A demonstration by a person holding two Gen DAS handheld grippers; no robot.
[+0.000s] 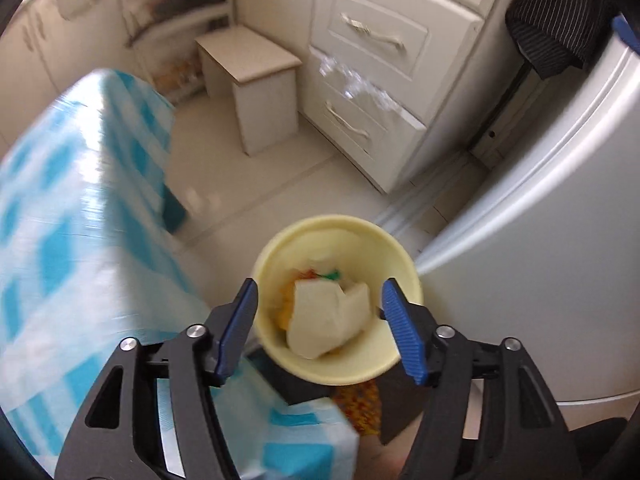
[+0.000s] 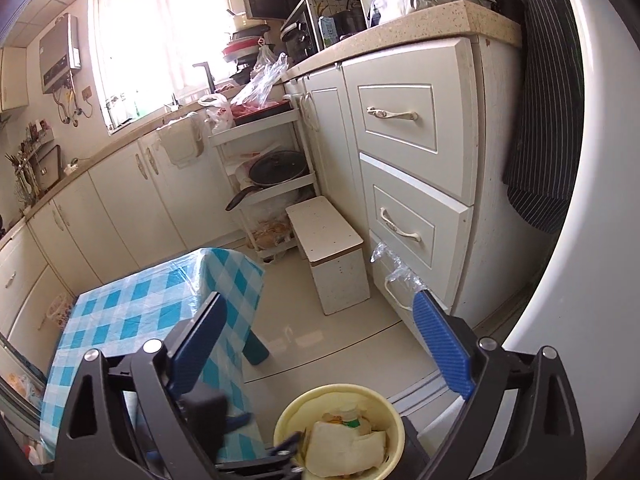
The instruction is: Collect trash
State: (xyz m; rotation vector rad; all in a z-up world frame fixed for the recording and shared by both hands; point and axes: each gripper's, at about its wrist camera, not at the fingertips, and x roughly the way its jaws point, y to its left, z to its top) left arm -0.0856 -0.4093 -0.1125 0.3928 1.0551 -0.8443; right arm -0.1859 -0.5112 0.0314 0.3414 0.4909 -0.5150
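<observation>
Left gripper [image 1: 320,322] clamps a pale yellow cup [image 1: 338,300] between its blue pads, held above the floor beside the blue-checked desk [image 1: 60,240]. Cup holds crumpled white paper [image 1: 326,320] and colored scraps. Right gripper [image 2: 320,360] spread wide, nothing between its fingers; cup [image 2: 340,432] sits just below and ahead of it.

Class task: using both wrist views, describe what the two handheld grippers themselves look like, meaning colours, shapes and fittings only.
Both the left gripper and the right gripper match: black plastic frames with triangular cut-outs, round silver bolt heads at the pivots, and two long flat fingers faced with ribbed blue pads. No cables, labels or sleeves show.
</observation>
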